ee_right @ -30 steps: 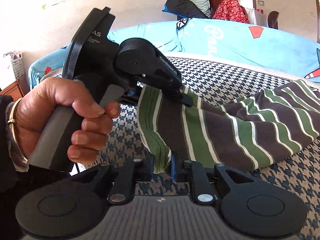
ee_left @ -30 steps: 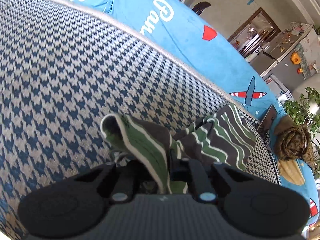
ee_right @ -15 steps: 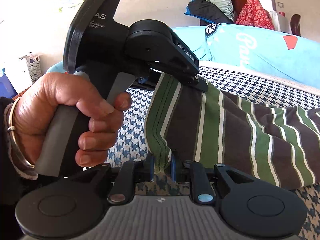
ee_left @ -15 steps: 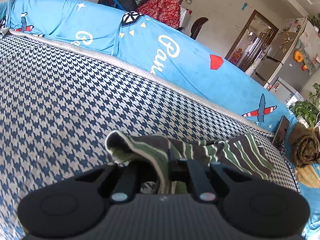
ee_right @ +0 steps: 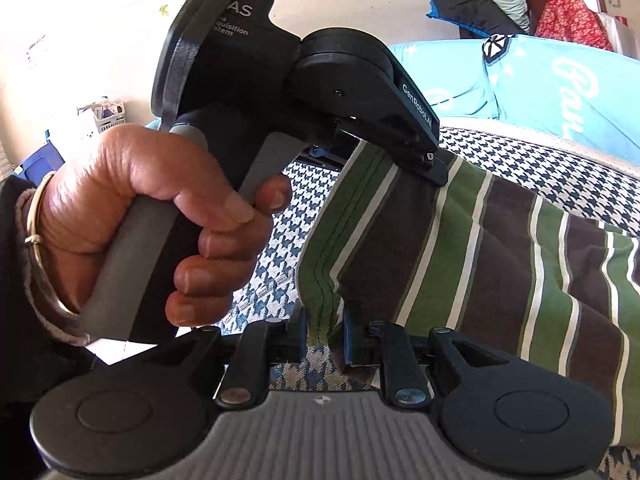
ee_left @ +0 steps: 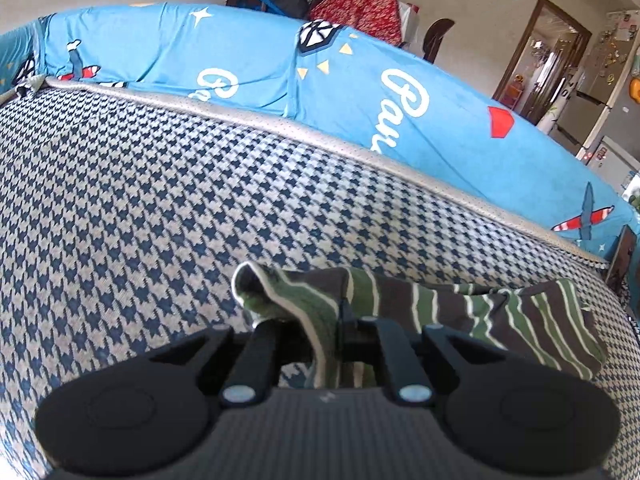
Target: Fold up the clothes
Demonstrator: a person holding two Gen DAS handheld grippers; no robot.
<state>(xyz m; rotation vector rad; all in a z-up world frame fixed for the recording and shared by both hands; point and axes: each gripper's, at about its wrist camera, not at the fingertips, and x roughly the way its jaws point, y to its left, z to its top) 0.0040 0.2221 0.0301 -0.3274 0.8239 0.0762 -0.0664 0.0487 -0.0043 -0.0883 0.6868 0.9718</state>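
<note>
Nearest the right wrist camera, the right gripper [ee_right: 326, 338] is pinched on the hemmed edge of the green, brown and white striped knit garment [ee_right: 460, 264]; the blue-edged pads stand only a fold's thickness apart, with the cloth squeezed between them. Just beyond, the left gripper [ee_right: 434, 168], a black two-finger tool held in the person's left hand [ee_right: 160, 216], bites the same edge higher up, so the hem hangs taut between the two holds. That spacing looks meant to keep one end of the garment spread flat while it is carried over to make a fold.

In the left wrist view the left gripper [ee_left: 340, 320] is clamped almost fully together on a doubled edge of the striped cloth [ee_left: 400, 300], whose loose corner curls over to the left.

The rest of the garment trails off to the right, resting on the blue-and-beige houndstooth mattress cover [ee_left: 160, 200], so only the gripped end is lifted. Behind it runs a bright blue sheet printed with white lettering and small planes [ee_left: 360, 92], and farther back a doorway [ee_left: 548, 60] and refrigerator [ee_left: 592, 92].
</note>
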